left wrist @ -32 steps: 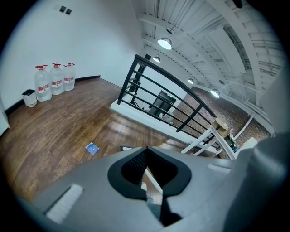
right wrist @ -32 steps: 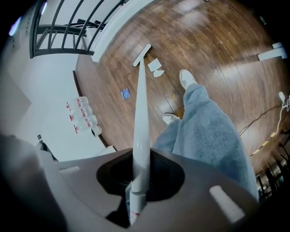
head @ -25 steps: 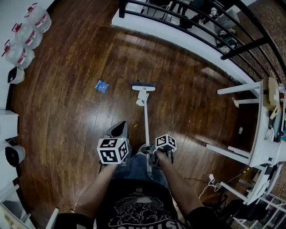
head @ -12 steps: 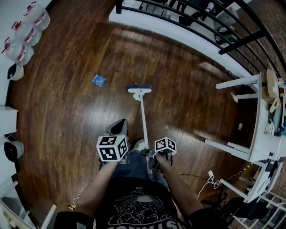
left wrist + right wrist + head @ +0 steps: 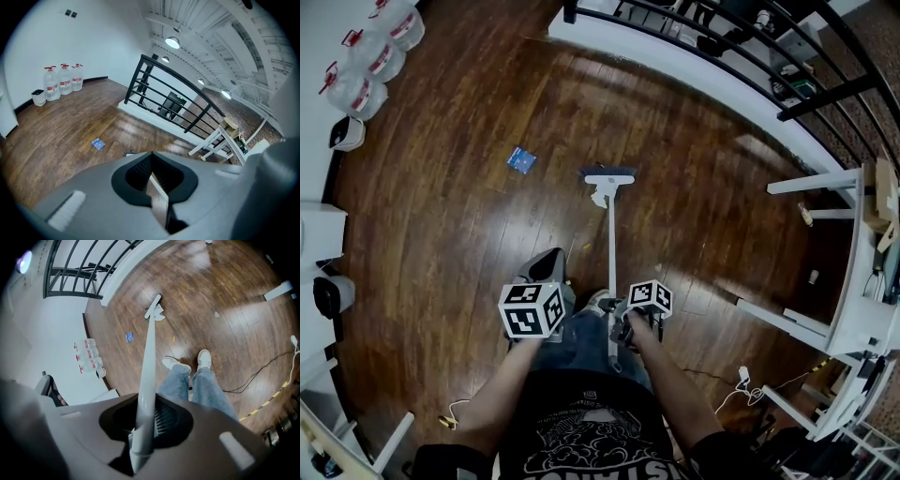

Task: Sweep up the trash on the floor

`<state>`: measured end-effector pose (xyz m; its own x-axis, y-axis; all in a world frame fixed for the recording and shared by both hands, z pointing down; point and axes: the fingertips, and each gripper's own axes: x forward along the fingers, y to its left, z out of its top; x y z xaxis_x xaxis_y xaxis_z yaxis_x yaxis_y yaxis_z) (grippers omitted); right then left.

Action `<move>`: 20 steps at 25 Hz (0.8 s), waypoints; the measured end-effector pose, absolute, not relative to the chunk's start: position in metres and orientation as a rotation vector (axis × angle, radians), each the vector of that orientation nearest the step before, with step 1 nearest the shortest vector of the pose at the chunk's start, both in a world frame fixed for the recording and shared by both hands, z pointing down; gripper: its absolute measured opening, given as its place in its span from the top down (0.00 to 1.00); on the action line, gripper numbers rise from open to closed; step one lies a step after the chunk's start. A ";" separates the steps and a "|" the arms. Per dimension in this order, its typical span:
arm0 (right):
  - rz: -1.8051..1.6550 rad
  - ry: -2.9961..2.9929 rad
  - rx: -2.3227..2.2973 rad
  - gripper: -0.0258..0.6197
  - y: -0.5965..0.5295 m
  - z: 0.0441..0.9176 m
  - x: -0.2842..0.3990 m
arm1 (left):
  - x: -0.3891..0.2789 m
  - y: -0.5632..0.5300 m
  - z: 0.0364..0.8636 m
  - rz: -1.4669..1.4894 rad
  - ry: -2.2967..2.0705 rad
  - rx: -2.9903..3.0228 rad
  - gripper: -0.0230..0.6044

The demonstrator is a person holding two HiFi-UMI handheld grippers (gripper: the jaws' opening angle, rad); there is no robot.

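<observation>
A person stands on a dark wooden floor (image 5: 441,234) with a white-handled broom (image 5: 611,253) in the right gripper (image 5: 143,427), whose jaws are closed tight around the handle near its upper end. The broom head (image 5: 608,176) sits on the boards at the centre of the head view, well ahead of the person's shoes (image 5: 177,364). The left gripper (image 5: 153,183) is pinched narrow on a thin flat edge of what appears to be a dark dustpan (image 5: 546,270), carried low beside the left leg in the lower centre of the frame (whether it touches the floor cannot be told). The main piece of trash, a small blue packet (image 5: 521,159), lies on bare boards to the upper left of the broom head, near it but clearly apart. A pale speck (image 5: 216,314) shows on the floor toward the upper right of the right gripper view. Water bottles (image 5: 370,56) line the wall at the upper left, and a black railing (image 5: 712,33) runs across the top. By the look of it, the sweeping has barely begun: the packet is unswept and the pan is nowhere near it. What seems left is to reach the bristles past the packet, draw it and the loose bits together, set the pan down, and push the lot in.
</observation>
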<state>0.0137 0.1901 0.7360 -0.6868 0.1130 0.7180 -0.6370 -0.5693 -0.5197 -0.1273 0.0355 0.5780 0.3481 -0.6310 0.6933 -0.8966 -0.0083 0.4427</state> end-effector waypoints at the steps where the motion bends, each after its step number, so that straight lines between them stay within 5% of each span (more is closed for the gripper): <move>1: 2.241 -1.130 0.890 0.88 0.188 0.737 0.015 | -0.128 0.036 0.578 0.377 -1.373 1.721 0.96; 14: 1.750 -1.355 0.747 0.88 0.187 0.706 0.045 | -0.118 0.049 0.567 0.355 -1.428 1.704 0.96; 20: 1.563 -1.481 0.600 0.88 0.165 0.695 0.002 | -0.138 0.063 0.566 0.316 -1.480 1.652 0.96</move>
<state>0.0016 0.1648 0.6953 -0.4999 0.2632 0.8251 -0.8382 0.0930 -0.5374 -0.1379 0.0628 0.5658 0.2604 -0.6788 0.6866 -0.9000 0.0869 0.4272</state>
